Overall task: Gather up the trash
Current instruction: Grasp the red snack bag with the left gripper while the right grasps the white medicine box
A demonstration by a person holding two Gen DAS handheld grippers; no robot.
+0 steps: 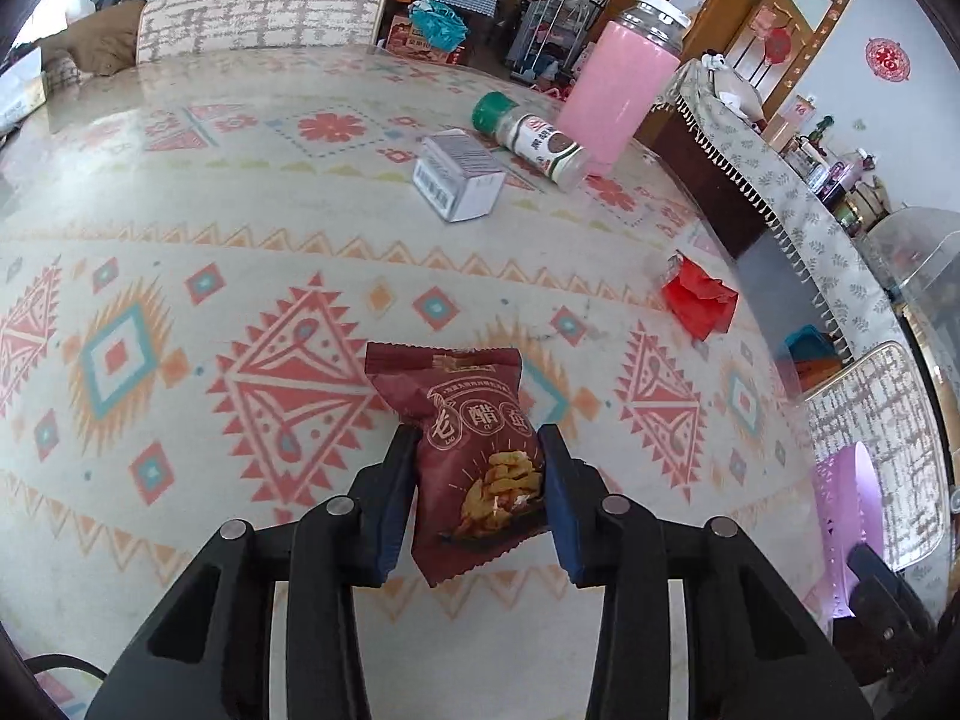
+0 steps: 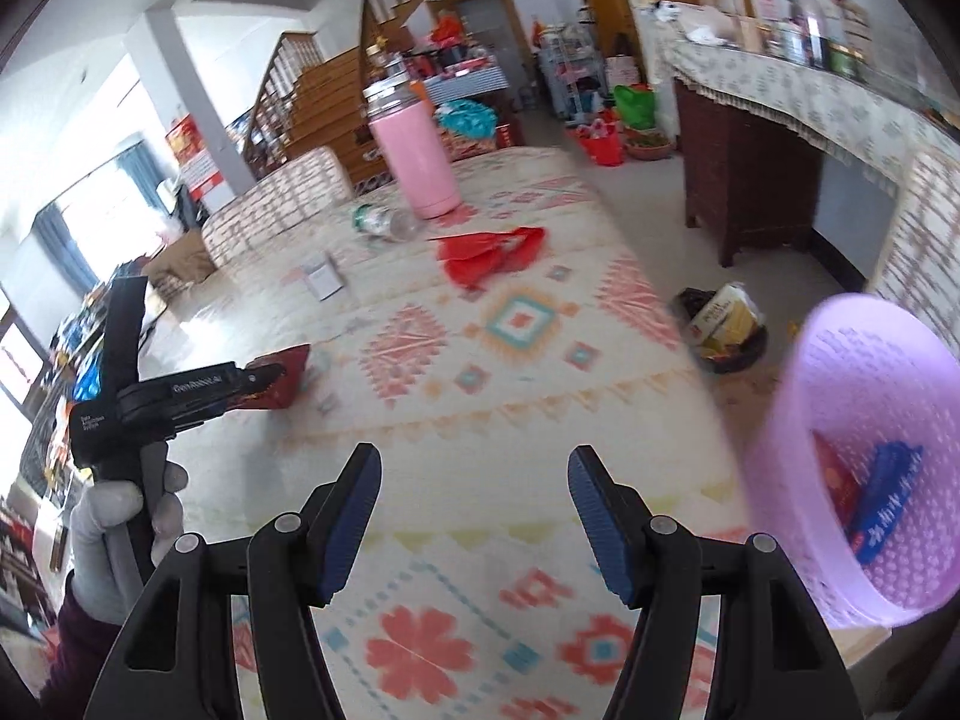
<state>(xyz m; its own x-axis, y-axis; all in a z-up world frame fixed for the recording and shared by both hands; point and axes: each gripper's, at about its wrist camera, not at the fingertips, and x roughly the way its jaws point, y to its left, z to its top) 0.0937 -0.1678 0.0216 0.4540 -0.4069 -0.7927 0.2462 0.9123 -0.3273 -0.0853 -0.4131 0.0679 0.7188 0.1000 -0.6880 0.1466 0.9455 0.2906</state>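
A dark red snack packet (image 1: pixel 480 450) lies on the patterned tablecloth (image 1: pixel 240 210), and my left gripper (image 1: pixel 479 429) is shut on it, both blue pads against its sides. The right wrist view shows that gripper (image 2: pixel 264 381) from the side, held by a gloved hand (image 2: pixel 114 516), with the packet (image 2: pixel 291 369) at its tip. My right gripper (image 2: pixel 474 456) hangs open above the near part of the table, nothing between its fingers. A crumpled red wrapper (image 1: pixel 699 297) (image 2: pixel 486 252) lies near the table's far right edge. A purple mesh basket (image 2: pixel 852 420) with wrappers inside stands off the table's right side.
On the far part of the table lie a white box (image 1: pixel 459 177), a toppled spice bottle with a green cap (image 1: pixel 534 141) and an upright pink flask (image 1: pixel 618 96). A chair (image 1: pixel 264 12) stands behind the table. A black bag holding a yellow package (image 2: pixel 726 324) sits on the floor.
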